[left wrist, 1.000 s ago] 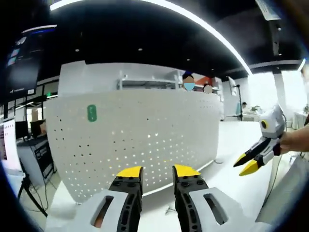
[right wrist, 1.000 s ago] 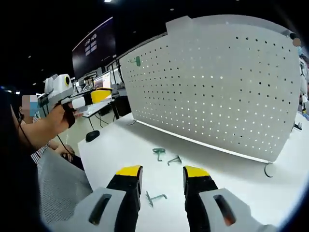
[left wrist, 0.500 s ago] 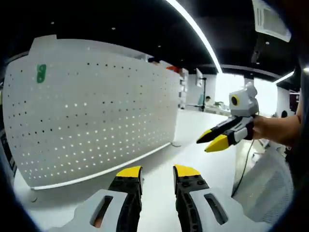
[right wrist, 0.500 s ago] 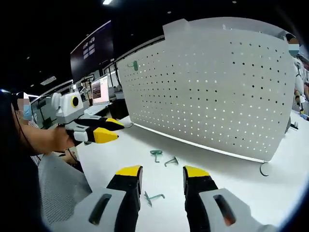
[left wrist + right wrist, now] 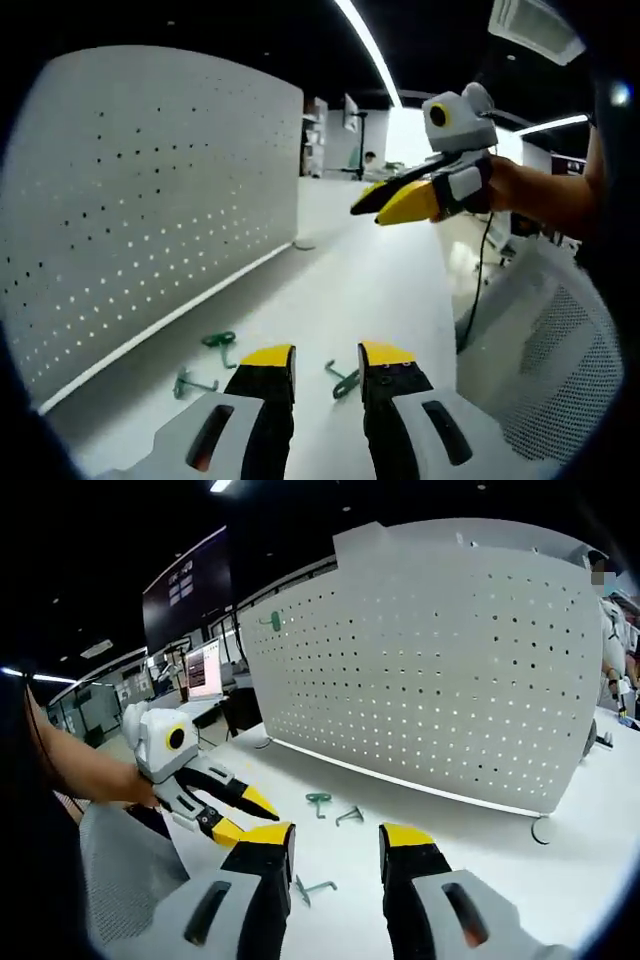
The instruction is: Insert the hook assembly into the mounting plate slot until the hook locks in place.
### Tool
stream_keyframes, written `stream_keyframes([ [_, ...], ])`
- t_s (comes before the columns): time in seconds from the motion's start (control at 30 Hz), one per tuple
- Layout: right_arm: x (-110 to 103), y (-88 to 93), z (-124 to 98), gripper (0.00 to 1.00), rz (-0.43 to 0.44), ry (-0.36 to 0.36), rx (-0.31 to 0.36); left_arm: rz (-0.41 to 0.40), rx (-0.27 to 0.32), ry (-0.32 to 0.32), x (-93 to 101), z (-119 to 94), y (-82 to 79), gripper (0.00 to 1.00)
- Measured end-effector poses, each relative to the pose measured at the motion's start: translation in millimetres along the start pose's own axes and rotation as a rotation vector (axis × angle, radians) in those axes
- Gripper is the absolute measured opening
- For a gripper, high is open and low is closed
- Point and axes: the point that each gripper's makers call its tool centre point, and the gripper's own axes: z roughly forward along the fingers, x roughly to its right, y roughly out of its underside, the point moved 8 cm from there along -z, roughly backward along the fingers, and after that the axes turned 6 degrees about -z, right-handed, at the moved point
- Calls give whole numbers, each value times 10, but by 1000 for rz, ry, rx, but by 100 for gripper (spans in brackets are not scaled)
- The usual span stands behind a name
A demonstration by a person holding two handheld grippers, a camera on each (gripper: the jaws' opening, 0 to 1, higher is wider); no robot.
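Task not begun: three green hooks (image 5: 318, 800) (image 5: 349, 814) (image 5: 312, 888) lay loose on the white table (image 5: 470, 850) before the upright pegboard (image 5: 450, 660), while left gripper (image 5: 327, 357) and right gripper (image 5: 336, 838) both hovered empty, jaws apart, nothing inserted.

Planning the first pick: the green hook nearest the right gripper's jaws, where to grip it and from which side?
Judging by its pose, take that hook by its straight shank, from above, jaws straddling the shank crosswise. It lies flat on the white table, apart from the other two hooks, so the thin shank is the cleanest pinch; the bent end looks awkward.
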Motion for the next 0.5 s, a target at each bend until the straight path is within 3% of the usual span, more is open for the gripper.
stream_keyframes([
  [0.5, 26, 65, -30, 32, 20, 18, -7, 37, -115, 65, -5, 308, 227, 23],
])
